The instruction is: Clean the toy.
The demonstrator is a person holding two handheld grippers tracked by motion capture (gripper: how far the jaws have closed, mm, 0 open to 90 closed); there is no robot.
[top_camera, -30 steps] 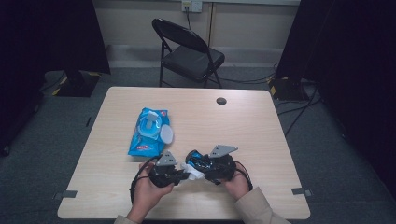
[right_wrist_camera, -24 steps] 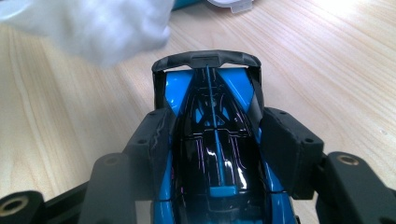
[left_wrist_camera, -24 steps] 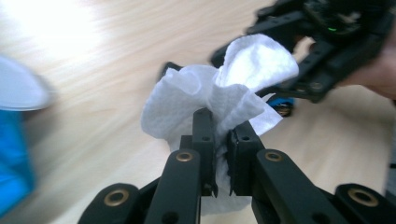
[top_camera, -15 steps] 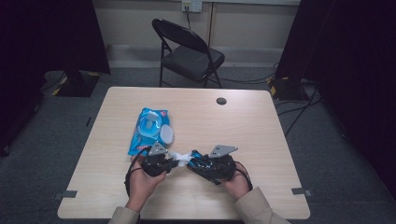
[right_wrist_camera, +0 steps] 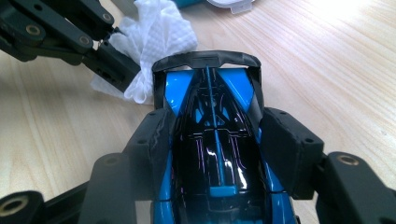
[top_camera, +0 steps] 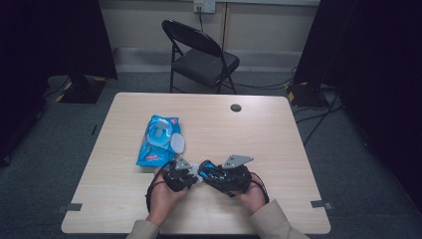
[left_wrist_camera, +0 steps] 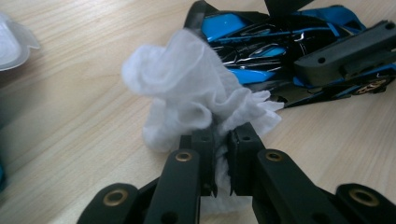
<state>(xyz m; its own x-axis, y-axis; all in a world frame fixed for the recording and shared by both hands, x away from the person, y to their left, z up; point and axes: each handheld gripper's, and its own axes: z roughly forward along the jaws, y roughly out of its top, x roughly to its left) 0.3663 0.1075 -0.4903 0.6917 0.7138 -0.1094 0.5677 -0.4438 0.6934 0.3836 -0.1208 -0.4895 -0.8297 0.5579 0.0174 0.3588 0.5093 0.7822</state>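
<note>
Wipe (left_wrist_camera: 196, 93) was pinched in left claw (left_wrist_camera: 222, 154), touching the car's (right_wrist_camera: 215, 140) end. Right claw (right_wrist_camera: 217, 154) clamped the car's sides just above the surface (top_camera: 278, 129), probably steadying it for wiping.

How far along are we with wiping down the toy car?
Done: the wipes pack lies with its lid open, and a white wipe is out, pinched in the left gripper. In hand: the right gripper clamps the blue and black toy car by its sides, with the wipe bunched at the car's end. Left: wiping the body itself; how much is already cleaned can't be told.
</note>
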